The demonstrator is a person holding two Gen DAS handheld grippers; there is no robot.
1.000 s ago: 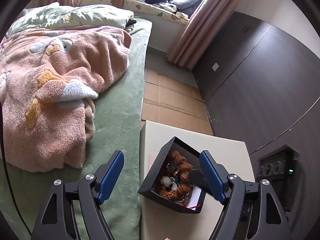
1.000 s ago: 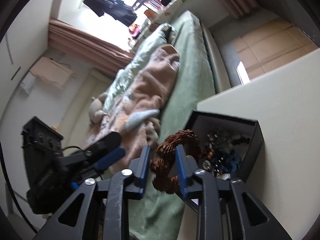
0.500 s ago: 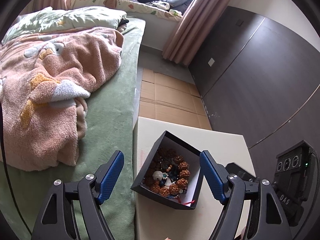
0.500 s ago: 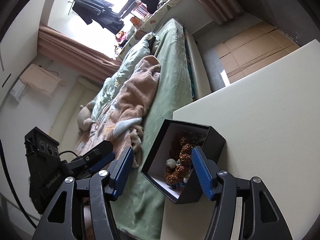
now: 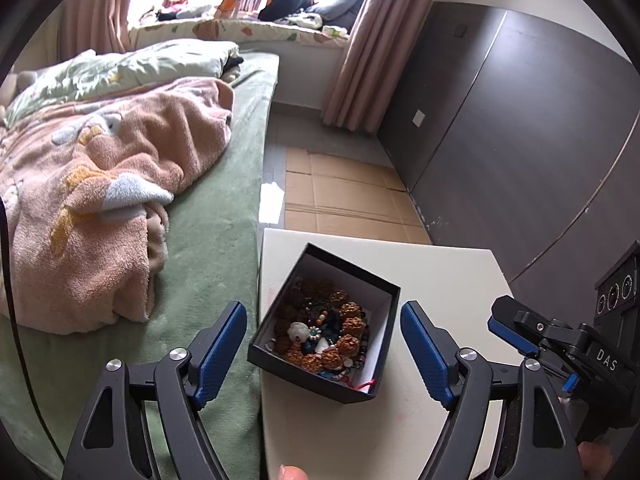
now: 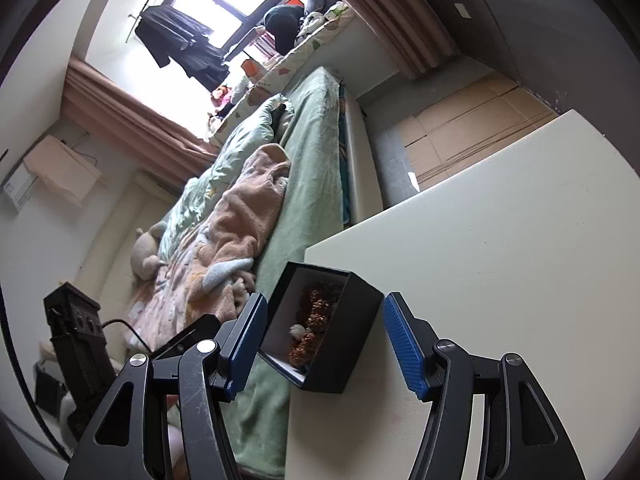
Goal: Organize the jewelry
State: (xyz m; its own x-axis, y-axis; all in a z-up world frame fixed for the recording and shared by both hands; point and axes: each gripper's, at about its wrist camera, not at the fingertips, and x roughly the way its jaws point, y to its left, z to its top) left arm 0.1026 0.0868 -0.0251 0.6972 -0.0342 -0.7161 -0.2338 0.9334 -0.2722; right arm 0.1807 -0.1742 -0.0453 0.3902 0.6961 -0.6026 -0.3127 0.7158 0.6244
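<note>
Daylight is pouring in from the window (image 6: 208, 4) far ahead of my right tool, blowing the panes out to white glare while the room is staying evenly, softly lit. My fisheye lenses are bending the edges and darkening the corners in both views. Close to my tools everything is staying sharp, with only faint shadows falling.

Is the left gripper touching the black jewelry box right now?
Apart. In the left wrist view, the left gripper is open, with bed and table visible between each finger and the black jewelry box.
</note>
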